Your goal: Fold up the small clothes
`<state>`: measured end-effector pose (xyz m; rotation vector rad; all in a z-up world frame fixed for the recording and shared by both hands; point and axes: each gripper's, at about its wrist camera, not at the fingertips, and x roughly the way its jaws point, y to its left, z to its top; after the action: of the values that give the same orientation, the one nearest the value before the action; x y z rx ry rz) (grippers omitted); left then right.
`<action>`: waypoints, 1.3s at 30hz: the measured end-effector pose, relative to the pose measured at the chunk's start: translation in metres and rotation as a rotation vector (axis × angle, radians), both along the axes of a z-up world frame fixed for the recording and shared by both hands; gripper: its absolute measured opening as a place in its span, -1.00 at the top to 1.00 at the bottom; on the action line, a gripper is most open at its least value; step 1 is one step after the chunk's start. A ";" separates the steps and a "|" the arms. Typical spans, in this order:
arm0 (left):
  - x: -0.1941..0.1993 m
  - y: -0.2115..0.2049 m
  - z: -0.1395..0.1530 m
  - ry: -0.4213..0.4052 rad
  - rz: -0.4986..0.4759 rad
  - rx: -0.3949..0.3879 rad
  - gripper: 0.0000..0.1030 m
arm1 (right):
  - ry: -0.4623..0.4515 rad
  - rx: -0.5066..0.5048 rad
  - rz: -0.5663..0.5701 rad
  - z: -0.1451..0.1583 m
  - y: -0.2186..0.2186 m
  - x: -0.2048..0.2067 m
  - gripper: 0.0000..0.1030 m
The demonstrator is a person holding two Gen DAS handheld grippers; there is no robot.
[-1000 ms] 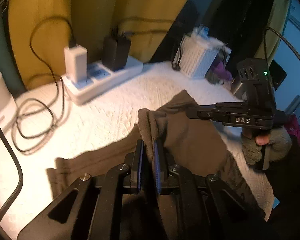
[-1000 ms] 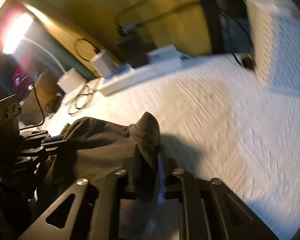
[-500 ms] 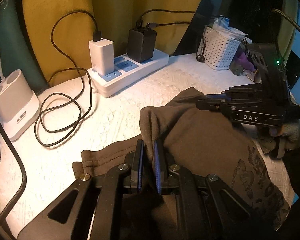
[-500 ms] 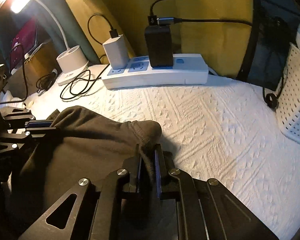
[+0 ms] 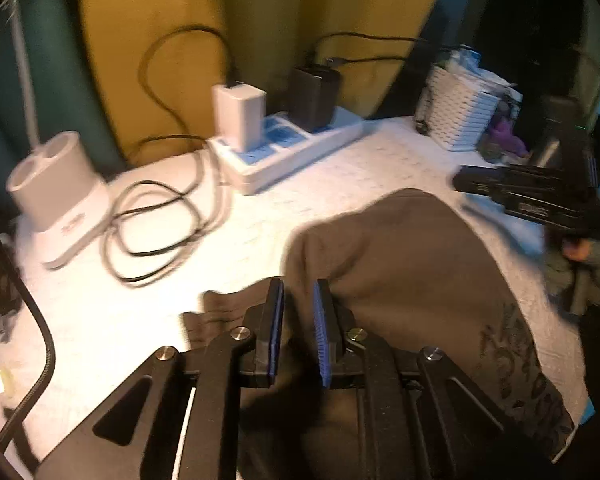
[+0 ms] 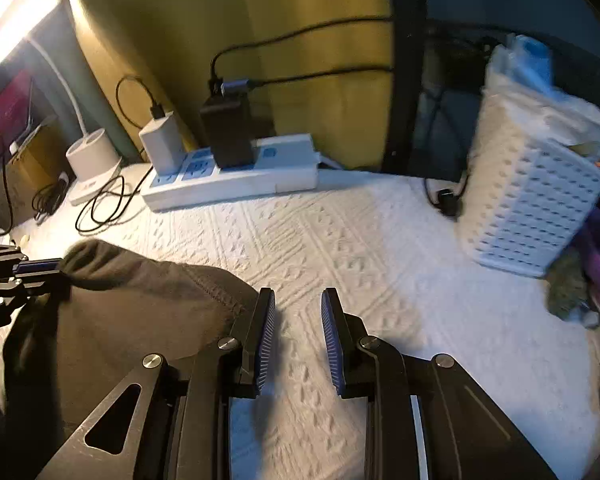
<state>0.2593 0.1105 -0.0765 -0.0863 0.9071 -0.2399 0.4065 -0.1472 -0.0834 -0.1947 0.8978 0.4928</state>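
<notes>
A dark brown garment point(image 5: 412, 280) with a printed patch lies folded over on the white textured cover point(image 5: 332, 200). My left gripper point(image 5: 299, 332) sits low over its near-left fold. Its jaws are opening, with cloth still in the gap and the blue pads point(image 5: 277, 328) standing off it. My right gripper point(image 6: 298, 342) is opening too, with only white cover point(image 6: 380, 280) between its pads. The garment's hemmed edge point(image 6: 148, 304) lies just left of its left finger. The left wrist view shows the right gripper point(image 5: 464, 180) blurred at the garment's far right, held by a hand point(image 5: 576, 252).
At the back stands a white power strip point(image 6: 236, 184) with a white charger point(image 6: 162, 148) and a black one point(image 6: 228, 132), against a yellow curtain. A looped black cable point(image 5: 152, 232) and a white lamp base point(image 5: 60, 196) lie left. A white lattice basket point(image 6: 532, 208) stands right.
Both grippers' jaws have spread. The right gripper let go of the garment's corner, which dropped flat to its left. The left gripper's grip on the fold has loosened.
</notes>
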 end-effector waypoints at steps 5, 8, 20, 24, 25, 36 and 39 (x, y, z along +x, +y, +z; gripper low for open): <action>-0.027 0.005 0.015 -0.030 0.001 -0.040 0.45 | 0.004 0.025 0.060 0.016 0.001 -0.041 0.52; -0.051 -0.002 0.019 -0.025 -0.028 -0.061 0.45 | 0.031 0.026 0.077 0.014 0.002 -0.069 0.52; -0.152 -0.026 0.001 0.069 -0.118 -0.190 0.43 | 0.104 0.036 0.033 0.001 -0.020 -0.173 0.51; -0.173 -0.024 -0.003 0.070 -0.119 -0.220 0.05 | 0.111 0.035 0.019 0.000 -0.024 -0.202 0.51; -0.177 -0.024 -0.003 0.068 -0.120 -0.230 -0.02 | 0.111 0.035 0.019 0.000 -0.024 -0.207 0.51; -0.204 -0.041 -0.024 0.030 -0.164 -0.141 0.73 | 0.058 0.008 0.033 0.006 -0.029 -0.261 0.51; -0.213 -0.034 -0.015 -0.009 -0.159 -0.153 0.86 | 0.064 0.000 0.022 0.003 -0.031 -0.269 0.51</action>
<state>0.0463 0.0763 -0.0914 -0.1550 0.8872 -0.4571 0.1376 -0.1778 -0.0807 -0.1895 0.9590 0.5221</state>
